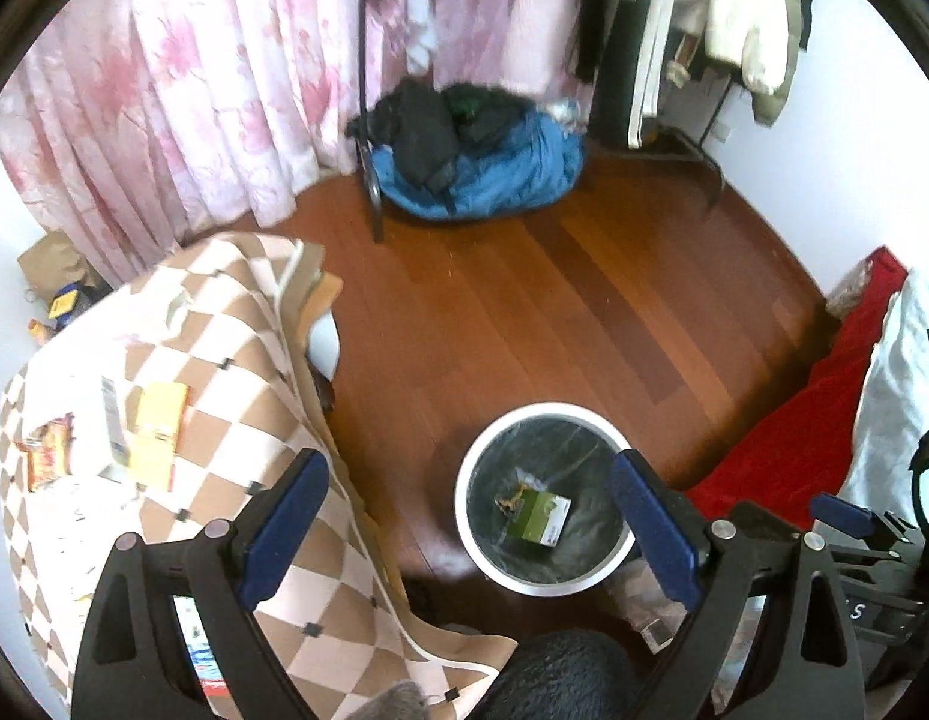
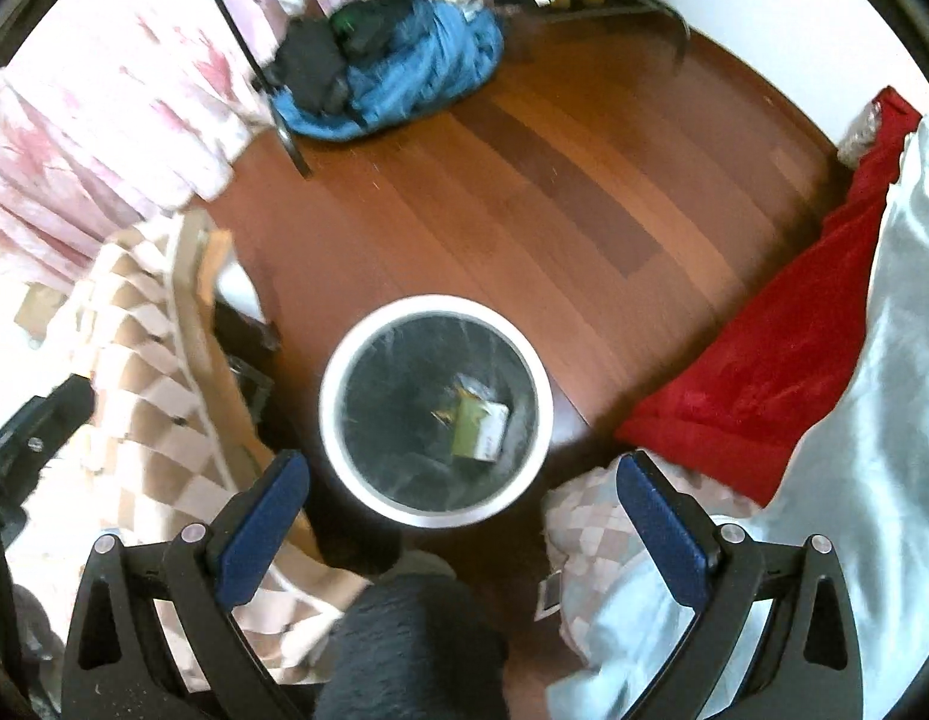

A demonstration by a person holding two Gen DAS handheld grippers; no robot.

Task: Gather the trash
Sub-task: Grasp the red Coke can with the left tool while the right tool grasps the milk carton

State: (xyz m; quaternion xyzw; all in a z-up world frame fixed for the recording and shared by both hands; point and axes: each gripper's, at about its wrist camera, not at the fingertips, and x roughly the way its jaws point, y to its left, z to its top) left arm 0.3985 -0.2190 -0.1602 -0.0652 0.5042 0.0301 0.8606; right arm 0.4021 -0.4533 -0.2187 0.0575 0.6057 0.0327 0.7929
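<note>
Over on the left, wrappers and a yellow box (image 1: 158,432) lay waiting on the checkered cloth (image 1: 224,396). The left gripper (image 1: 464,516) hung wide open and empty near the cloth, likely lining up a grab. Centre floor, the trash bin (image 2: 344,360) held a green carton (image 2: 479,426). The right gripper (image 2: 461,504) gaped empty above it.

Both views are bright with daylight diffused through the pink curtain (image 1: 164,120), which is washed out. Strong fisheye bending curves the floor (image 1: 584,312) boards; black vignette rings each frame. Glare whitens the bin rim (image 2: 435,303). The right wrist view shows motion blur, worst over the checked blanket (image 2: 140,324). Shadows are soft.
</note>
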